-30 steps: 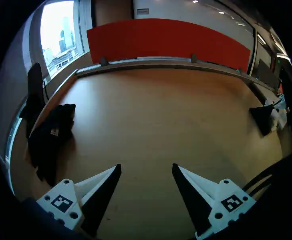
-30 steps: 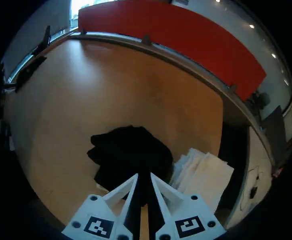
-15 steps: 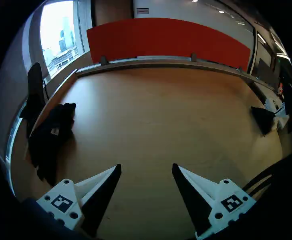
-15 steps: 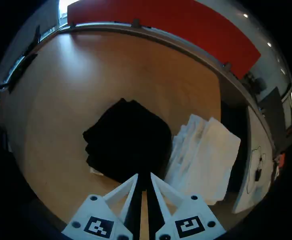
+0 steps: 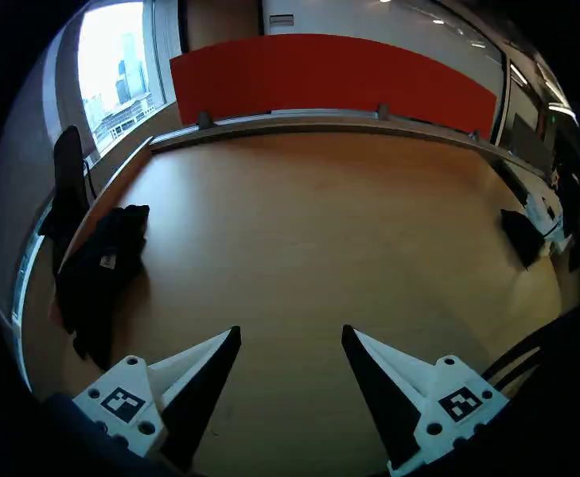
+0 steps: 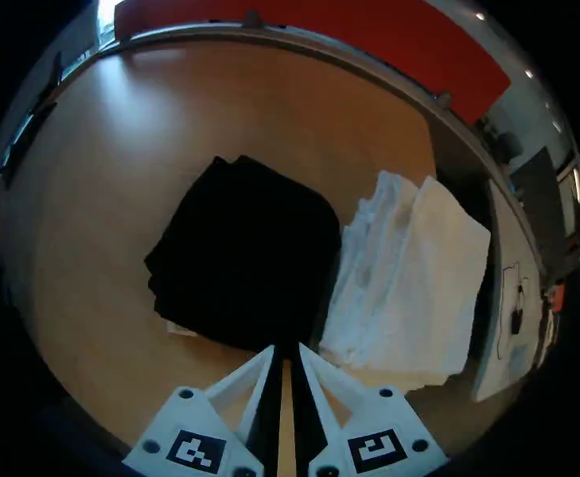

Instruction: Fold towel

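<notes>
Close to me, my left gripper [image 5: 290, 330] has its two fingers spread wide apart, with nothing between them but the bare wooden table [image 5: 313, 222]. My right gripper [image 6: 287, 350] has its fingers pressed almost together. I can see a thin strip of table between them, so they are not pinching anything. Just past the tips of my right gripper lies a black towel [image 6: 242, 254]. It sits flat in a neat, thick pile on the table. Right beside it, touching its side, is a white towel [image 6: 409, 278], also in a flat pile near the table's edge. I think both towels are soft and light. They are floppy, so they will droop and slide open if I lift them from the middle. I think the best spot to grab is a corner or the near edge of the top layer, one corner for each gripper, so the cloth hangs straight. My right fingers need to open first. In the left gripper view, off to one side, there is a dark heap of cloth [image 5: 103, 270] all crumpled up. I cannot tell if it is a towel. Behind it is a chair [image 5: 68, 171]. Far away I see a red wall panel [image 5: 329, 75] along the back of the table and a bright window [image 5: 118, 71].
</notes>
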`<state>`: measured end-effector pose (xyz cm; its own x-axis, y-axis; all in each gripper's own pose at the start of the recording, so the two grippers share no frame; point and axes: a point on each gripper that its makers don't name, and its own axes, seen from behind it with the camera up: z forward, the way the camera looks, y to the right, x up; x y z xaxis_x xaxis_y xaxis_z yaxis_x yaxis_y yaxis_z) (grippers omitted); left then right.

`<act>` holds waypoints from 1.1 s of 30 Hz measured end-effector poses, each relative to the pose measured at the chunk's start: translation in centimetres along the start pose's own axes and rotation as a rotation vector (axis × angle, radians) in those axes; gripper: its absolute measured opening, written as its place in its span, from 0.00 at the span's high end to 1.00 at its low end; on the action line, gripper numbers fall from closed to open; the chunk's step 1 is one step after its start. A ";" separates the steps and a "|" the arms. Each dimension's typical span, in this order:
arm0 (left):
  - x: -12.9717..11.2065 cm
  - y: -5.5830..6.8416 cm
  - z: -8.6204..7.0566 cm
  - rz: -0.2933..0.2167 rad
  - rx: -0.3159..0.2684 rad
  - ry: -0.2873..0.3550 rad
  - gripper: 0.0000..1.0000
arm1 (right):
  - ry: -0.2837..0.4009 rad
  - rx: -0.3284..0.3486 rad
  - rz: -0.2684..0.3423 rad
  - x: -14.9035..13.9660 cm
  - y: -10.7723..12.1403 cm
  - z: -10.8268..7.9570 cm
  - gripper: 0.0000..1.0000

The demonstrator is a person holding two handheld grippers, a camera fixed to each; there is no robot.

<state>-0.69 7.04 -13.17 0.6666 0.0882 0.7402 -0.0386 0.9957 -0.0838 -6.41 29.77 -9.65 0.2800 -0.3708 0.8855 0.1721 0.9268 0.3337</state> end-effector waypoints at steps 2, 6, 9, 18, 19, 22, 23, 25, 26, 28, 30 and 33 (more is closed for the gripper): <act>0.0 0.0 0.0 0.003 0.001 -0.001 0.06 | -0.008 0.003 0.010 -0.3 -0.2 0.3 0.94; -0.1 0.1 0.0 0.006 0.002 -0.004 0.06 | -0.024 0.008 0.030 -0.9 -0.6 0.9 0.93; -0.1 0.1 0.0 0.005 0.001 -0.003 0.06 | -0.035 0.000 0.042 -1.4 -0.6 1.4 0.92; 0.0 -0.1 0.0 0.009 0.003 -0.005 0.06 | -0.043 -0.025 0.073 -1.7 -0.3 2.1 0.90; -0.1 -0.1 0.0 0.010 0.003 -0.006 0.06 | -0.046 -0.030 0.076 -1.8 -0.2 2.2 0.90; -0.1 -0.1 0.0 0.011 0.002 -0.007 0.06 | -0.052 -0.040 0.084 -2.0 0.0 2.4 0.90; -0.2 -0.1 0.1 0.011 0.002 -0.008 0.06 | -0.053 -0.042 0.087 -2.0 0.0 2.4 0.89; -0.2 0.0 0.1 0.013 0.001 -0.009 0.06 | -0.052 -0.043 0.090 -2.0 -0.1 2.4 0.88; -0.1 0.0 0.1 0.013 0.000 -0.009 0.06 | -0.051 -0.042 0.091 -2.0 -0.1 2.4 0.86; -0.1 0.0 0.1 0.015 -0.001 -0.008 0.06 | -0.047 -0.039 0.092 -2.0 -0.2 2.3 0.81; 0.0 0.0 0.2 0.016 -0.002 -0.007 0.06 | -0.043 -0.035 0.093 -1.9 -0.4 2.2 0.73; 0.2 0.0 0.2 0.016 -0.005 -0.004 0.06 | -0.029 -0.026 0.097 -1.8 -0.8 1.9 0.54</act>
<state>-0.71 7.09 -12.93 0.6631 0.1042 0.7413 -0.0456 0.9940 -0.0990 -8.88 29.82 -10.85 0.2693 -0.2771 0.9223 0.1700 0.9564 0.2376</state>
